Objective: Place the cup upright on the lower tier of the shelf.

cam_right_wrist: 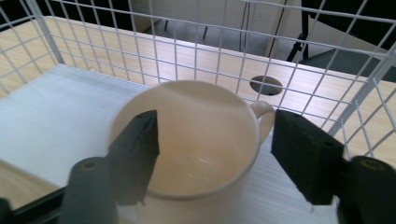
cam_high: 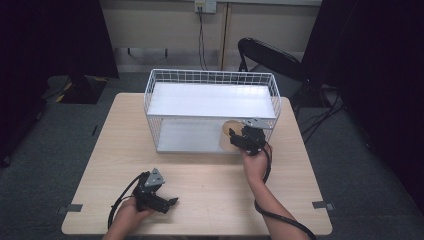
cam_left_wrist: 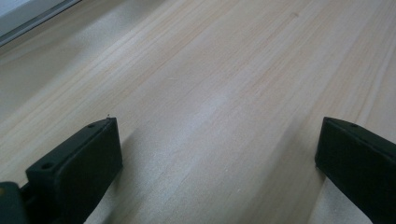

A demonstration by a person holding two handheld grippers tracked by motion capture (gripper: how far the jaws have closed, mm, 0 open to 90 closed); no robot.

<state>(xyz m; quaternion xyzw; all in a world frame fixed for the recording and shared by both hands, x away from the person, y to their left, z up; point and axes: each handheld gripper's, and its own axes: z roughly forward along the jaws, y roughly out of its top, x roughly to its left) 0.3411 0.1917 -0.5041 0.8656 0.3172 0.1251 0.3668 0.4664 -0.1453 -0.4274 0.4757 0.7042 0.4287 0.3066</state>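
A cream mug [cam_high: 227,134] [cam_right_wrist: 201,140] stands upright on the white lower shelf [cam_right_wrist: 56,107] of a white wire rack [cam_high: 210,76], at that shelf's front right corner. My right gripper [cam_high: 239,138] [cam_right_wrist: 215,116] reaches into the rack and is open. One of its jaws sits at the mug's rim and the other stands off beside the handle; neither pad presses on the mug. Near the table's front left edge, my left gripper [cam_high: 171,202] [cam_left_wrist: 218,122] lies low over the bare wood, open, with nothing between its jaws.
The rack stands at the far middle of the light wooden table [cam_high: 210,185]. Wire mesh [cam_right_wrist: 187,46] closes the rack's back and sides. A black chair [cam_high: 270,55] stands behind the table's right corner. A round hole [cam_right_wrist: 265,85] shows in the tabletop beyond the mesh.
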